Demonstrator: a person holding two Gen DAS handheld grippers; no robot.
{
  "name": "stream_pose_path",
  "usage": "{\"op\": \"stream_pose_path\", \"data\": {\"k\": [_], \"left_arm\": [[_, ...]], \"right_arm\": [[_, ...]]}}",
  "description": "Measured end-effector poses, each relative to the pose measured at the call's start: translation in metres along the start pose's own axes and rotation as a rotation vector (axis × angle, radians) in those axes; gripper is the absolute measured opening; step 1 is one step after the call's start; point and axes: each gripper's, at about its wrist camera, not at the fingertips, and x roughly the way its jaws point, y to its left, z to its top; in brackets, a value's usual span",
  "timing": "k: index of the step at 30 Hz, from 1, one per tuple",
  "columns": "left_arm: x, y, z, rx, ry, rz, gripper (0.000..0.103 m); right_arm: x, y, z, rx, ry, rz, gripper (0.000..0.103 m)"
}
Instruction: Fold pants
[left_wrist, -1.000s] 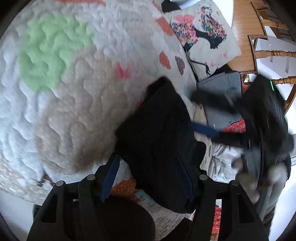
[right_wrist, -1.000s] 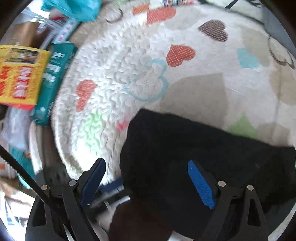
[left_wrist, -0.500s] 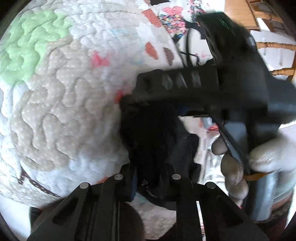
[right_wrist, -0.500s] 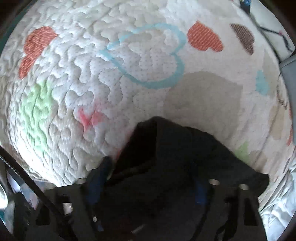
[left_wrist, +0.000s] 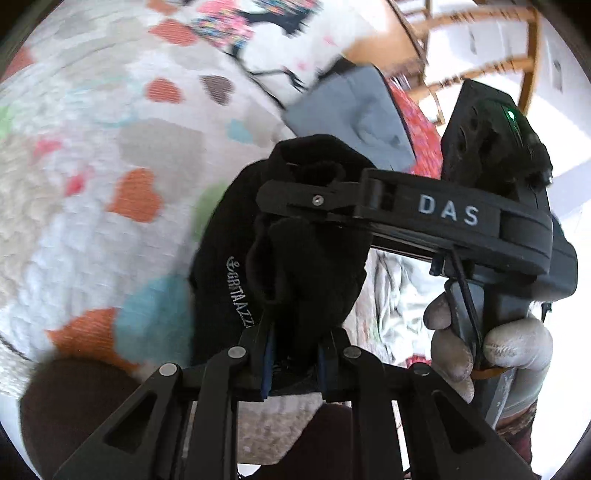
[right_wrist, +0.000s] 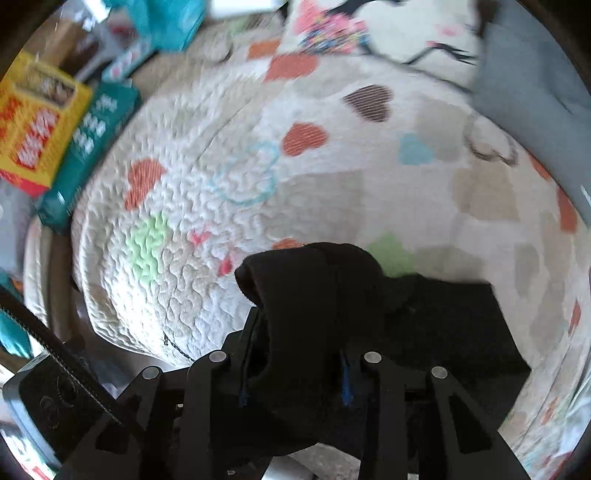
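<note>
Pants (left_wrist: 295, 266) lifted off quilt (left_wrist: 122, 147) since before, both grippers' fingers (left_wrist: 266, 360) clamped on fabric, right closing, blurry bg.

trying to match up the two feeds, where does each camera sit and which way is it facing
Left wrist: sits on the left gripper, looking forward and down along its fingers, which pinch the black pants; beyond them the right gripper in a gloved hand, the heart-print quilt and a grey cushion.
Right wrist: sits on the right gripper, looking steeply down; its fingers are closing around a bunch of the pants above the quilt; boxes at left.
Shared: pants, quilt, grey cushion.
</note>
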Motion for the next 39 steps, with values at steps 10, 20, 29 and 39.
{"op": "stream_pose_path", "data": {"k": [10, 20, 29, 39], "left_arm": [[0.089, -0.088, -0.036, 0.204, 0.177, 0.036, 0.018], [0.076, -0.083, -0.056, 0.223, 0.231, 0.017, 0.024], [0.056, -0.045, -0.032, 0.124, 0.152, 0.110, 0.032], [0.110, -0.031, -0.047, 0.151, 0.238, 0.186, 0.035]], "right_arm": [[-0.059, -0.155, -0.080, 0.319, -0.188, 0.159, 0.036], [-0.021, -0.231, -0.131, 0.456, -0.234, 0.222, 0.037], [-0.040, -0.283, -0.177, 0.582, -0.330, 0.022, 0.065], [-0.038, -0.255, -0.186, 0.632, -0.420, 0.577, 0.067]]}}
